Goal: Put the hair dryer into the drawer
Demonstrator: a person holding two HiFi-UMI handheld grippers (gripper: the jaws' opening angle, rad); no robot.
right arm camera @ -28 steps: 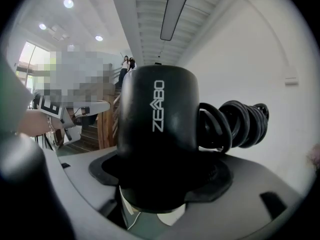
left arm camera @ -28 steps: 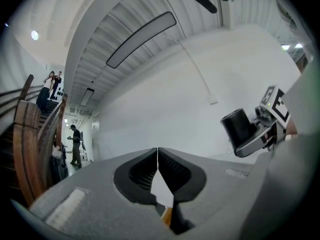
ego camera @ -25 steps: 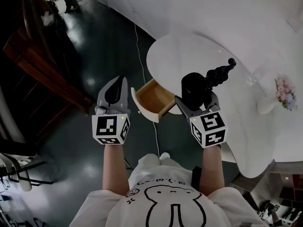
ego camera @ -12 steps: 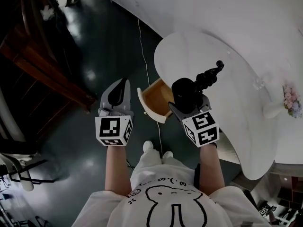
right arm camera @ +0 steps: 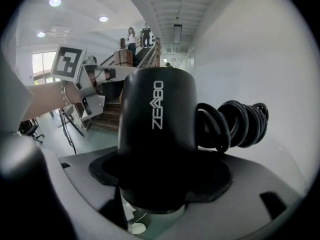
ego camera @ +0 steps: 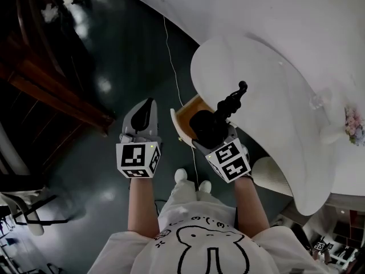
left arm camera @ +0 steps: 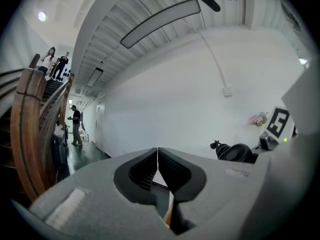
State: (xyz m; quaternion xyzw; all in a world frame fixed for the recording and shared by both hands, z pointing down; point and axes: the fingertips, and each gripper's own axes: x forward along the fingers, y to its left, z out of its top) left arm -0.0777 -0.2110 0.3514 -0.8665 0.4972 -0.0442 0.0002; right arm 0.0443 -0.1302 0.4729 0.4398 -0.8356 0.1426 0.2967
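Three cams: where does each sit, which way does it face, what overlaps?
Head view: on the person's head, facing steeply down at drawer, table, both forearms, left gripper, right gripper clamped on the hair dryer.
Left gripper view: rides the left gripper, facing level past its shut jaws toward a wall.
Right gripper view: rides the right gripper, facing along jaws gripping the hair dryer.
Shared: both gripper views show the staircase and the opposite gripper's cube.

Dark glossy floor (ego camera: 114, 50), white wall (ego camera: 285, 4), wooden staircase (ego camera: 57, 93) at left.
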